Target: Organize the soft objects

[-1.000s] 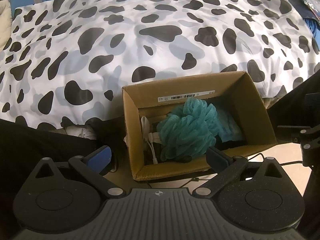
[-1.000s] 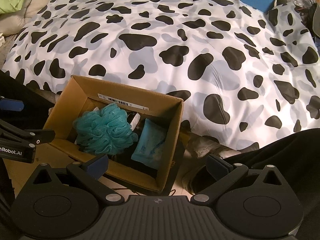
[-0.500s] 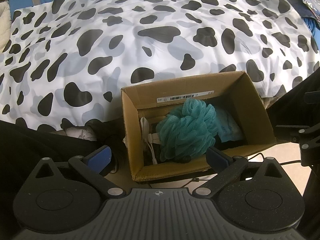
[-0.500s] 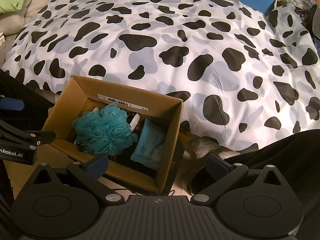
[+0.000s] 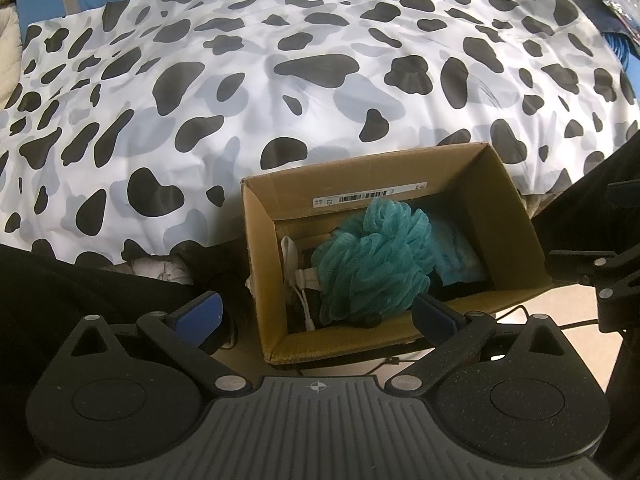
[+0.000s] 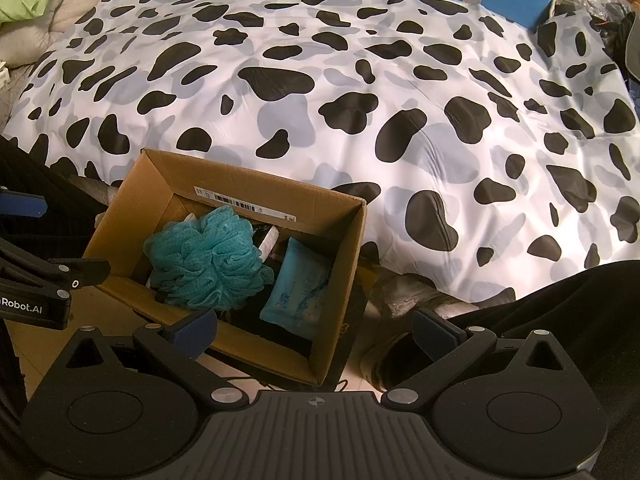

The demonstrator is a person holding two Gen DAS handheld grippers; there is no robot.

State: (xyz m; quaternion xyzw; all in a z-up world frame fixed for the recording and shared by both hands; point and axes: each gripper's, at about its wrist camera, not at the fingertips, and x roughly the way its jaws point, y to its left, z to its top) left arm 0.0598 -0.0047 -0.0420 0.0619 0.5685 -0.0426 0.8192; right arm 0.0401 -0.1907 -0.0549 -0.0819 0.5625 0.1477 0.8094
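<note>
**Both grippers hover, box already loaded**

Left gripper and right gripper hang with fingers wide, empty, above the cardboard box on the floor. Teal loofah and wipes pack sit inside. Risk: a finger snagging the mesh. Behind, a cow-print duvet covers the bed

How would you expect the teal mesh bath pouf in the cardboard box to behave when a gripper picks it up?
The bath pouf looks like bunched netting, so it probably squashes and weighs little. Its ruffles should snag fingers rather than slip, and it could drag the white cord beside it.
</note>
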